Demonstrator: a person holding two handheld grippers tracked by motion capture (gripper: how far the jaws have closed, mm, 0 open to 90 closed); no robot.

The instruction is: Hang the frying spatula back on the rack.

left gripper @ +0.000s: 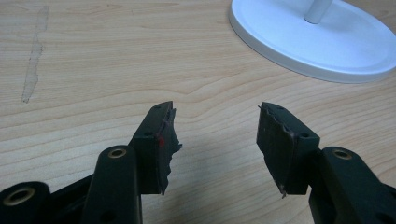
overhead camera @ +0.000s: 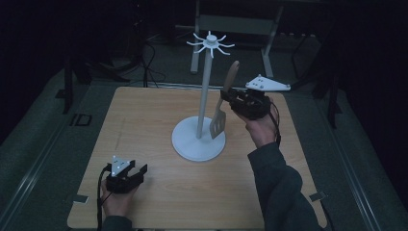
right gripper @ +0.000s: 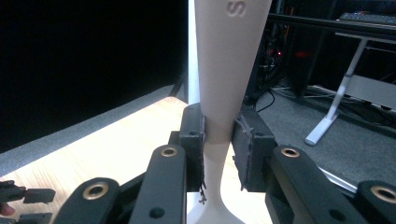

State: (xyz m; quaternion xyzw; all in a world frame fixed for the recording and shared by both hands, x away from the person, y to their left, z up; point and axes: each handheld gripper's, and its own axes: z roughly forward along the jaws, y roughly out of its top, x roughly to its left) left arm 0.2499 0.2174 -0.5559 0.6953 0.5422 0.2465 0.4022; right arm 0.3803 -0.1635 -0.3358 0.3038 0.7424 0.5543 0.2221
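Observation:
A white stand with a round base and a ring of hooks on top rises from the middle of the wooden table. My right gripper is shut on the handle of a beige slotted spatula, held upright just right of the pole, blade down over the base. In the right gripper view the handle sits clamped between both pads. My left gripper rests open near the table's front left; its pads hold nothing, and the stand's base lies ahead.
A metal desk frame and cables stand on the dark floor behind the table. A pale scuff mark runs along the wood left of the left gripper. Grey floor surrounds the table's edges.

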